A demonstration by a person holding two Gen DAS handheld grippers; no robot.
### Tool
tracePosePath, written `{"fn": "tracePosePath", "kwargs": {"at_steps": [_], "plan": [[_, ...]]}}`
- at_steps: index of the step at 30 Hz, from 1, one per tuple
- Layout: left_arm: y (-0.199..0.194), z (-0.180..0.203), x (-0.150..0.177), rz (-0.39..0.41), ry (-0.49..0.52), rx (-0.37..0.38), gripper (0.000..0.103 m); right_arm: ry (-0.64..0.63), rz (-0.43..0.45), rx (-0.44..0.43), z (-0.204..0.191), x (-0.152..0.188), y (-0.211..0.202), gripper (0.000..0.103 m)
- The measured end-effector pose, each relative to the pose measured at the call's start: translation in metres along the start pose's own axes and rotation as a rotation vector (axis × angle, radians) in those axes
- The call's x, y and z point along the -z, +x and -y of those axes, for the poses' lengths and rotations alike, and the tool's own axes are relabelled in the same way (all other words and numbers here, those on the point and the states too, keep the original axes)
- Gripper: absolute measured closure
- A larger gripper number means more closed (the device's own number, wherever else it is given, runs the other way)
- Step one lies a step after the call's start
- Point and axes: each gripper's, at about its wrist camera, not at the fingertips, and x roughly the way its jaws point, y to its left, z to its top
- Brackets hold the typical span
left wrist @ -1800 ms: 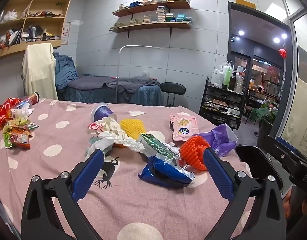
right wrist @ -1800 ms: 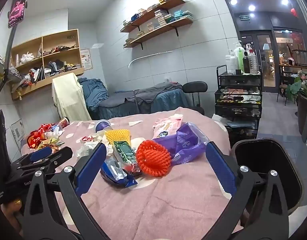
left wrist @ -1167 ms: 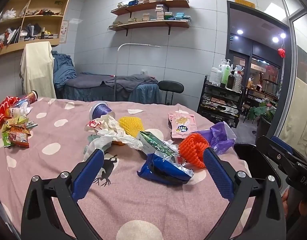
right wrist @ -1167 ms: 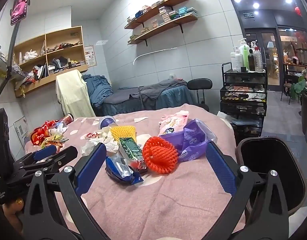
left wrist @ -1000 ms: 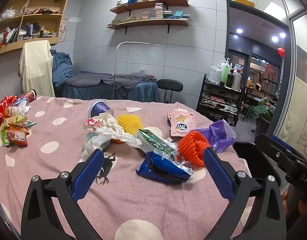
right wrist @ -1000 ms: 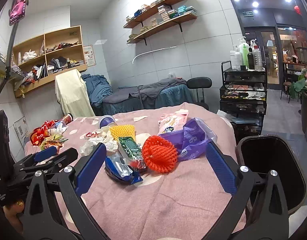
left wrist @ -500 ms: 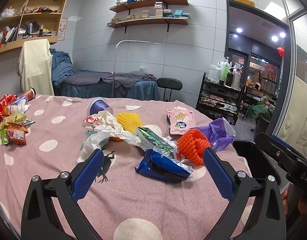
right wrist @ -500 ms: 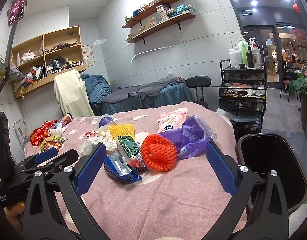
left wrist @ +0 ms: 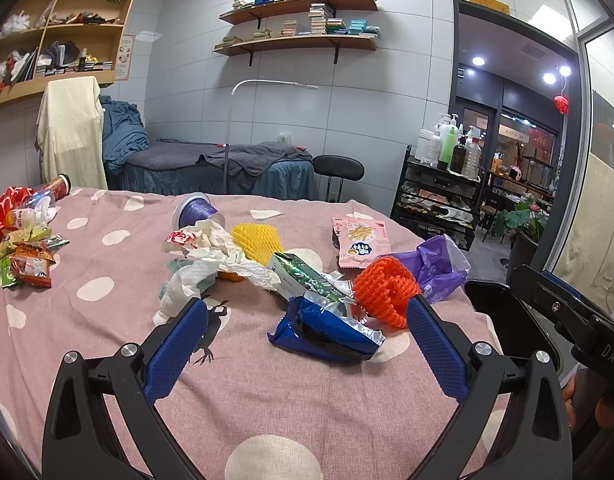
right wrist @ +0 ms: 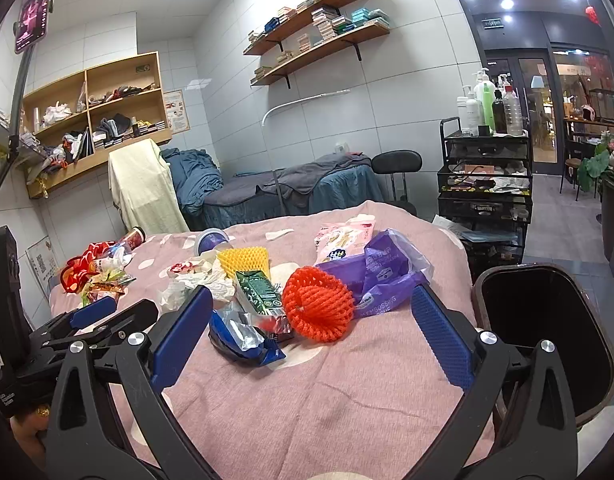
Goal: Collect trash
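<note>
Both sets of jaws spread wide, gripping nothing: left gripper (left wrist: 305,334) hanging over bare pink polka-dot tablecloth (left wrist: 267,392), right gripper (right wrist: 313,338) likewise, plenty of open cloth under each. Just ahead, trash pile mid-table: blue foil wrapper (left wrist: 327,330), red foam net (right wrist: 317,304) touching it, green packet (right wrist: 259,286), yellow foam net (left wrist: 257,238), crumpled tissue (left wrist: 211,254). Purple bag (right wrist: 387,276) near the table's right edge, reading "EMBOSSING". Black bin (right wrist: 547,340) just beyond that edge, open.
</note>
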Motion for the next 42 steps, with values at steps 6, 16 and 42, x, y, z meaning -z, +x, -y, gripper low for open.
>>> {"fn": "tracePosePath", "kwargs": {"at_steps": [6,16,42], "plan": [[0.0,0.0,0.001,0.0,0.001,0.0,0.005,0.001,-0.005,-0.006,0.0,0.0,0.001,0.005],[0.0,0.0,0.0,0.0,0.001,-0.001,0.005,0.003,-0.007,-0.006,0.0,0.0,0.001,0.005],[0.002,-0.005,0.005,-0.03,-0.006,0.007,0.005,0.008,-0.063,-0.032,-0.004,0.0,0.011,0.005]]}}
